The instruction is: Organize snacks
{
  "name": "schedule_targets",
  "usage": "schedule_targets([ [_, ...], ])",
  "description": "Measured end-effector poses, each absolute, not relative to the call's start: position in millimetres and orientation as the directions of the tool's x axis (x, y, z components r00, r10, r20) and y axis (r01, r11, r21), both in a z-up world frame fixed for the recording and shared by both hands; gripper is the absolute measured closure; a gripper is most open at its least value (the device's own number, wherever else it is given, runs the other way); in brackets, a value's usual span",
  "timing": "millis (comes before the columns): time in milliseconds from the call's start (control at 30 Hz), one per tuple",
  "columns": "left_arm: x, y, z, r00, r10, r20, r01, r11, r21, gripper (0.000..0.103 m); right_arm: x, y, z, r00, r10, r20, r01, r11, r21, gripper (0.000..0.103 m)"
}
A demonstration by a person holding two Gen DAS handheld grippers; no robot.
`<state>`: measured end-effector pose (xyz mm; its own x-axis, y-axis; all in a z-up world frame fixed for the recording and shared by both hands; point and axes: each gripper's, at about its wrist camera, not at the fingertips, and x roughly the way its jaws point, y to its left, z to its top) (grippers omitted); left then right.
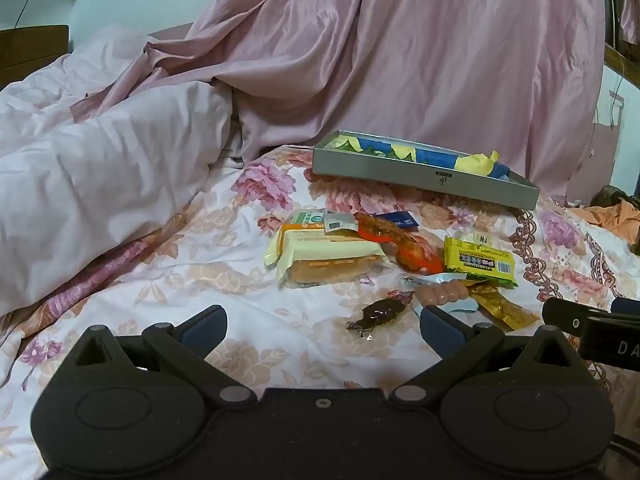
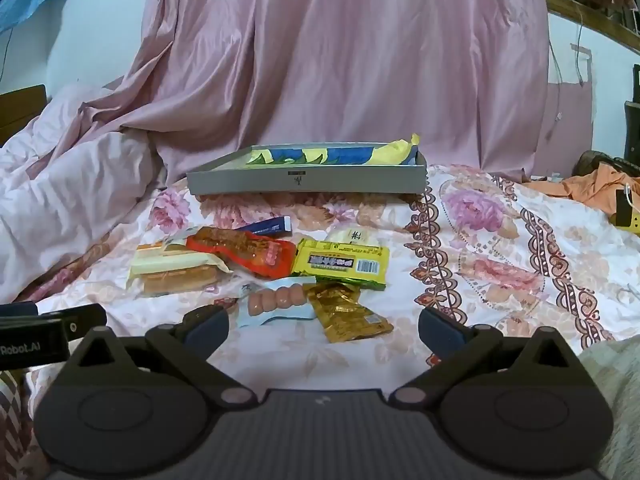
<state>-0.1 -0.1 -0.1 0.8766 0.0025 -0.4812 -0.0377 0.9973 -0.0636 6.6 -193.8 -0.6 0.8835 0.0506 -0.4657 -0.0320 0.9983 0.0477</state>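
both grippers [image 1: 322, 322] [image 2: 323, 322] gape empty; gold sachet [image 2: 347, 312] looks light, crinkly, slippery, best pinched across its flat middle.

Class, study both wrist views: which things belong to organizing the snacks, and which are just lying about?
Belong to the job:
shallow grey cardboard tray
red plastic snack packet
yellow-green barcoded wrapper
clear pack of pink sausages
crinkled gold foil packet
cream-wrapped sandwich biscuit pack

Just lying about:
pink satin curtain
rumpled pale quilt
orange cloth
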Motion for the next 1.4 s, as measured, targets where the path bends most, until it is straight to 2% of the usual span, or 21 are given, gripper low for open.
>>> schedule_targets([
  [1400,-1.5,-0.3,5.8,0.881,-0.003,-0.474,-0.037,0.996,-0.076,0.001,7.1,-192.9,-1.2,0.879,0.054,-0.474,-0.031,0.998,0.056,0.0],
])
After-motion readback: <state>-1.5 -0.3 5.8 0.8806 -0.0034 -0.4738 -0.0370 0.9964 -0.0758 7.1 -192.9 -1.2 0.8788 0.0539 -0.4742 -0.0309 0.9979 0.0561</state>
